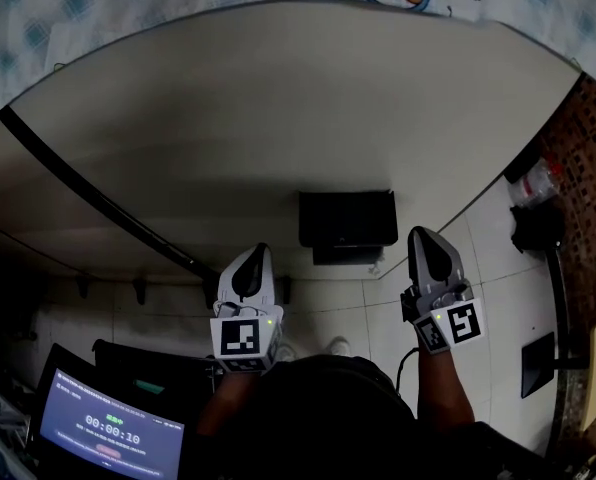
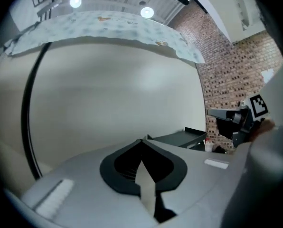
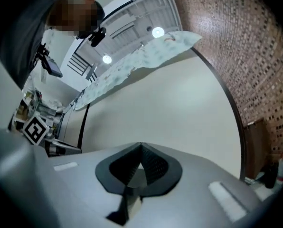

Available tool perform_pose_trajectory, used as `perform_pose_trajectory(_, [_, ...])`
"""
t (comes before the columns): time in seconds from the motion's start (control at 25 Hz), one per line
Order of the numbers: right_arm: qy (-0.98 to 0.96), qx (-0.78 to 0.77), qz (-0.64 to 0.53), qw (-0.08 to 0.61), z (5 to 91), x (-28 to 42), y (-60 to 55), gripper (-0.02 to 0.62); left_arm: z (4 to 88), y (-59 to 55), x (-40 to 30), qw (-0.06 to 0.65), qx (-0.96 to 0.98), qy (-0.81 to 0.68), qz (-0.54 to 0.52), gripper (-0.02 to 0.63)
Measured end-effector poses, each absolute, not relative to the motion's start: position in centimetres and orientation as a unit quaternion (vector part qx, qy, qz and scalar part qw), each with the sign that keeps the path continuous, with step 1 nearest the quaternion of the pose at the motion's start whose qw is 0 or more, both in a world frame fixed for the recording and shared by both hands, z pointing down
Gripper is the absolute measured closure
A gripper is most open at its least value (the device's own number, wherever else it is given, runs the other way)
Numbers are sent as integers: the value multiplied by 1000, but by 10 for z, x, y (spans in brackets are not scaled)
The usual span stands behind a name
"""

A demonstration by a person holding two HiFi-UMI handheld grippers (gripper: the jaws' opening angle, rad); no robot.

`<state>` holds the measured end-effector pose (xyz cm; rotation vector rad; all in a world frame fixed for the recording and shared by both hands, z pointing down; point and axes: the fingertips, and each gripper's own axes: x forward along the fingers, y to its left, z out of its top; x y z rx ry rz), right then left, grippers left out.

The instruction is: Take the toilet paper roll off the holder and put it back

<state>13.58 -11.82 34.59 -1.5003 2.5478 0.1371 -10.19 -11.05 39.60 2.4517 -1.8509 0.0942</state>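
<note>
Dim from my head view; 2 round white ceiling lamps (image 2: 75, 2) glare overhead, fisheye bowing the plain cream wall (image 1: 278, 118).

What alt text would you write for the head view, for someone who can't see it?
Two handheld grippers, the left gripper and the right gripper, point at a beige wall with jaws together and nothing held. They sit just below and to either side of a black wall-mounted holder. A screen showing a timer glows at lower left.

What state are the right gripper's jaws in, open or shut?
Shut. In the right gripper view, the right gripper has its two jaw tips touching, and nothing is held between them.
</note>
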Motion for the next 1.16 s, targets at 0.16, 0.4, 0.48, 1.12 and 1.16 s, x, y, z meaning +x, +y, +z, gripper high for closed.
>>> perform_pose_trajectory(0.16, [844,-529,76,48,349,118,-113,594,394,-105,-106,48,792,-608,15,588])
perform_pose_trajectory(0.4, [841,-533,82,33,355,100,-99,594,387,-91,-94,27,802,-597,10,588])
perform_pose_trajectory(0.48, [834,-546,79,29,357,99,-98,594,378,-87,-92,-3,802,-597,14,588])
perform_pose_trajectory(1.12, [822,-561,96,20,355,81,-90,594,372,-80,-83,-49,811,-582,36,588])
perform_pose_trajectory(1.16, [822,-561,99,18,353,82,-89,594,371,-80,-82,-51,812,-581,37,588])
